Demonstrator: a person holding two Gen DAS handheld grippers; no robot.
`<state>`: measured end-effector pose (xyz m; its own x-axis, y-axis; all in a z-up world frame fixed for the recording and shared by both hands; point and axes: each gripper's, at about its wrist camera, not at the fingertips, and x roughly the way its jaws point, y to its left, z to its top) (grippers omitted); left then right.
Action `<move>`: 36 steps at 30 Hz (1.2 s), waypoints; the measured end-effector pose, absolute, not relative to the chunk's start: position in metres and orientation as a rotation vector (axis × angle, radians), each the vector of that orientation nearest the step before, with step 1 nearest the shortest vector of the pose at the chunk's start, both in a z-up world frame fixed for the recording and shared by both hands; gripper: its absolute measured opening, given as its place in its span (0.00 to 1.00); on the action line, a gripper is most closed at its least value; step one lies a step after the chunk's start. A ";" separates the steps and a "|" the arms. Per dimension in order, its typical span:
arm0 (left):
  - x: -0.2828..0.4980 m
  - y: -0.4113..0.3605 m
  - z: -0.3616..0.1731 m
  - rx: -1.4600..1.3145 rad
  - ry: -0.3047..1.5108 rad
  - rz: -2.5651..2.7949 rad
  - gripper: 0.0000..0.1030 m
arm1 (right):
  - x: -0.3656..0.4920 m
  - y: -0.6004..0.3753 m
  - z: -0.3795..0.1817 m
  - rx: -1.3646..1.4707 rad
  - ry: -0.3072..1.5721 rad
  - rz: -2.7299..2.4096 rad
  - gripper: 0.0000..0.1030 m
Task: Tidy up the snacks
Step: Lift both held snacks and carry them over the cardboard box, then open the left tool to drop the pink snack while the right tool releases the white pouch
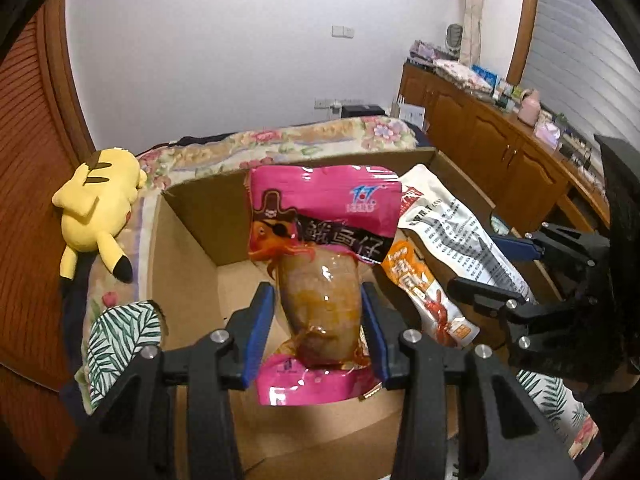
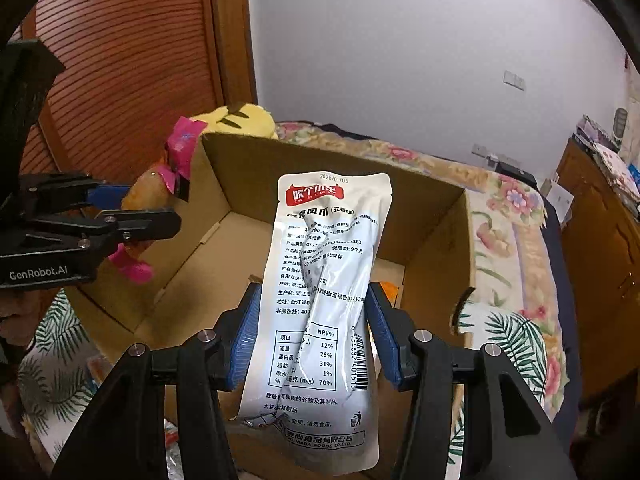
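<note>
Left wrist view: the left claw (image 1: 318, 320) is clamped on a pink packet (image 1: 320, 280) mid-frame over the open box (image 1: 192, 248); the right claw (image 2: 312, 332) grips a white packet (image 2: 320, 300). Best lower each upright against the box wall before letting go, I'd say.

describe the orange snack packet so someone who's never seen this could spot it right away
Start at the open cardboard box on the floral bedspread. Inside it, toward its right side, the orange snack packet sits low between the pink squid pouch, held by the left gripper, and the white printed pouch. It is the only orange one, with a red crab-like picture near its lower end.
</note>
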<state>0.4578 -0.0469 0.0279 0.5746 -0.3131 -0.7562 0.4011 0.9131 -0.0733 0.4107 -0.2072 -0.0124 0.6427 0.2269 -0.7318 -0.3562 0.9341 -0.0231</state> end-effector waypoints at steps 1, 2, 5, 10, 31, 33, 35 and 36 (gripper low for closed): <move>0.458 -0.048 0.026 0.114 0.868 -0.421 0.41 | 0.411 -0.206 -0.015 -0.175 0.813 0.333 0.51; 0.458 -0.051 0.023 0.123 0.876 -0.421 0.41 | 0.410 -0.204 -0.017 -0.182 0.817 0.331 0.51; 0.457 -0.055 0.017 0.135 0.895 -0.418 0.43 | 0.411 -0.202 -0.022 -0.189 0.830 0.324 0.52; 0.456 -0.060 0.011 0.151 0.905 -0.414 0.41 | 0.416 -0.201 -0.030 -0.193 0.862 0.312 0.52; 0.421 -0.037 0.039 0.104 0.809 -0.411 0.54 | 0.417 -0.204 -0.033 -0.148 0.888 0.301 0.64; 0.415 -0.034 0.044 0.100 0.796 -0.415 0.56 | 0.413 -0.207 -0.028 -0.142 0.870 0.293 0.64; 0.405 -0.031 0.049 0.095 0.780 -0.424 0.59 | 0.409 -0.210 -0.022 -0.127 0.849 0.285 0.64; 0.401 -0.030 0.051 0.093 0.773 -0.427 0.59 | 0.407 -0.211 -0.019 -0.122 0.839 0.281 0.64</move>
<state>0.4012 -0.0304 0.0511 0.6352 -0.3398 -0.6935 0.4068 0.9106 -0.0736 0.4074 -0.2111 -0.0192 0.6337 0.1975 -0.7479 -0.2934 0.9560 0.0038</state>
